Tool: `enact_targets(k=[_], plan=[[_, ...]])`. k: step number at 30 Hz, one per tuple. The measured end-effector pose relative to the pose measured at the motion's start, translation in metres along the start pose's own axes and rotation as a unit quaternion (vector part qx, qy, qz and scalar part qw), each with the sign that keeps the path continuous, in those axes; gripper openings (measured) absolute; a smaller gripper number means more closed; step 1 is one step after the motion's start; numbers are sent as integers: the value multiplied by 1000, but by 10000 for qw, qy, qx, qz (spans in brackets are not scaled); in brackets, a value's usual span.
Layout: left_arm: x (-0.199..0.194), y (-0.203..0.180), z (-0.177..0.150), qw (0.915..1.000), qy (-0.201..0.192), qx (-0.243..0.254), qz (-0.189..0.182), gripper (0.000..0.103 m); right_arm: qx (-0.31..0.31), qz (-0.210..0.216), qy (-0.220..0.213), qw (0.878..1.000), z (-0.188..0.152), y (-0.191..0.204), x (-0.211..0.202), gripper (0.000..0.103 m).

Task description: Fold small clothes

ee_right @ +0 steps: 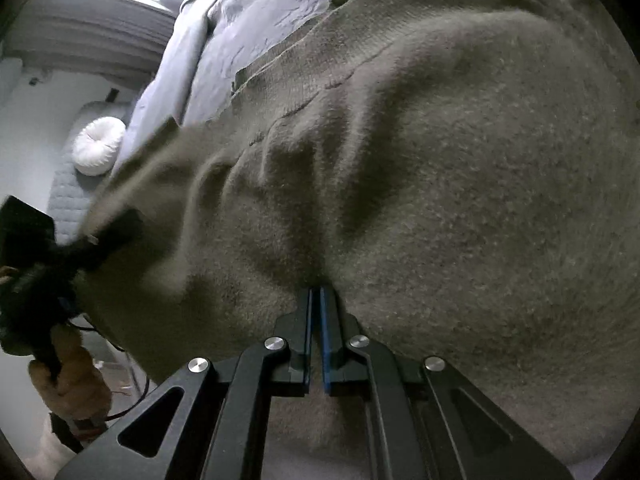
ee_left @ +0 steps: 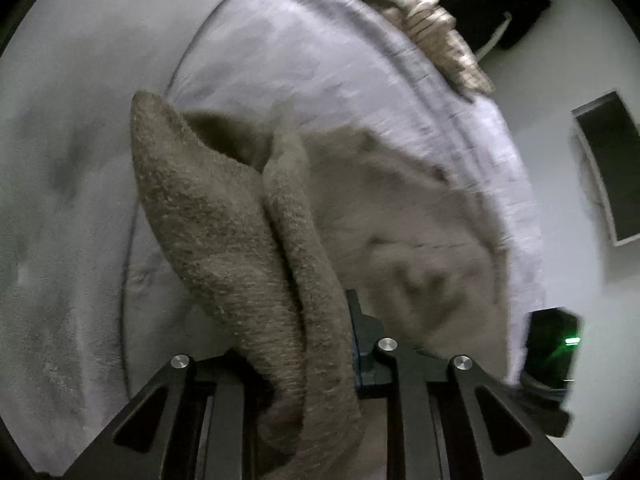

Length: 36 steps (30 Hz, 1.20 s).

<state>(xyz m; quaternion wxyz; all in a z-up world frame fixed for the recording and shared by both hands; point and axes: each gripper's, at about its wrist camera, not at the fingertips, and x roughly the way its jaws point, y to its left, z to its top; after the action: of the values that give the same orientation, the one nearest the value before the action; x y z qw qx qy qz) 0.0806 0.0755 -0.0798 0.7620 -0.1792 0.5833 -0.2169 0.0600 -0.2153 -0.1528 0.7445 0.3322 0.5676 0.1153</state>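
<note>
A grey-brown knitted garment [ee_left: 224, 216] hangs in thick folds from my left gripper [ee_left: 320, 344], which is shut on it; the cloth hides most of the fingers. In the right wrist view the same garment [ee_right: 460, 168] fills the frame, spread over the bed. My right gripper [ee_right: 317, 300] is shut, its blue-padded fingers [ee_right: 326, 344] pinching a fold of the knit at its lower edge. The left gripper [ee_right: 100, 240] shows as a dark blur at the garment's left edge, held by a gloved hand.
The bed has a pale lilac cover [ee_left: 320, 64]. A beige patterned cloth [ee_left: 424, 20] lies at its far edge. A dark device with a green light [ee_left: 556, 344] stands beside the bed. A round white cushion [ee_right: 100, 146] lies on a grey mat.
</note>
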Motion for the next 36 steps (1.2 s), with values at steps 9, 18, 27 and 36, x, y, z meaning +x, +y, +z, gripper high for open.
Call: enact_targets(k=[9, 18, 27, 36], plan=[[-8, -120, 18, 9939, -178, 939, -558, 22, 678, 725, -525, 9937, -13, -51, -60, 5], [83, -248, -8, 9725, 391, 2231, -551, 22, 1458, 657, -910, 9829, -23, -128, -100, 6], [133, -278, -37, 9616, 801, 2624, -104, 23, 1662, 928, -930, 9773, -17, -148, -97, 6], [48, -270, -47, 9531, -445, 2987, 180, 91, 2692, 2031, -1494, 9295, -16, -189, -112, 18]])
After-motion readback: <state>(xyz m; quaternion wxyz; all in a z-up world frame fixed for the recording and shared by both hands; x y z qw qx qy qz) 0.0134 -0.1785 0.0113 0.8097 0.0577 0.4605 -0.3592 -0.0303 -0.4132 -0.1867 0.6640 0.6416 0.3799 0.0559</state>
